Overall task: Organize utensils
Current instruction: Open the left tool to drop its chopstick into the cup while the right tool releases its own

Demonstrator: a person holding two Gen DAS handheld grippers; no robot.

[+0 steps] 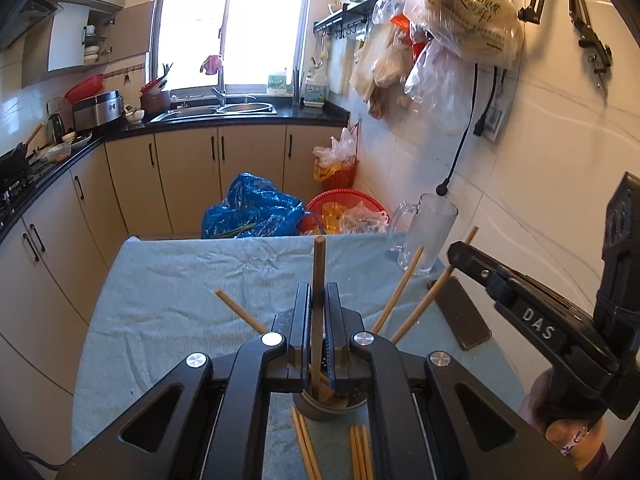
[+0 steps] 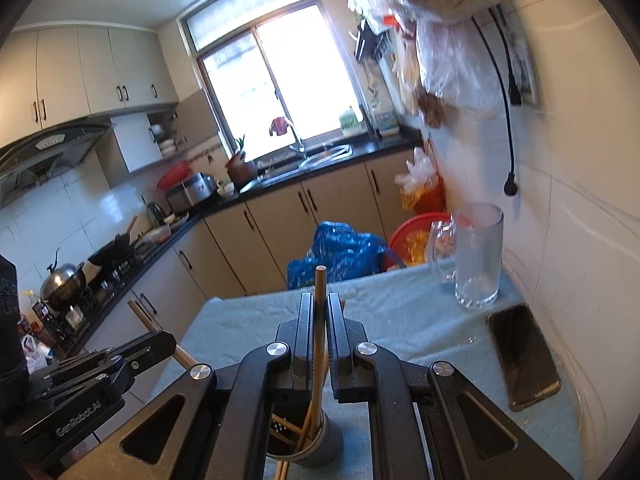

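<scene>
My left gripper (image 1: 318, 292) is shut on an upright wooden chopstick (image 1: 319, 272) whose lower end reaches into a grey utensil cup (image 1: 320, 410) below the jaws. My right gripper (image 2: 319, 302) is shut on another upright chopstick (image 2: 320, 296) that goes down into the same grey cup (image 2: 316, 448), which holds several chopsticks. More chopsticks lean out of the cup (image 1: 400, 288), and loose ones lie on the blue cloth (image 1: 304, 444) in front of it. The right gripper's body shows at the right of the left wrist view (image 1: 532, 312).
The table is covered by a blue cloth (image 1: 168, 280). A glass mug (image 2: 478, 256) stands at the far right corner and a phone (image 2: 522, 354) lies near the right edge by the tiled wall. Beyond the table are a blue bag (image 1: 252, 208) and red baskets (image 1: 344, 206).
</scene>
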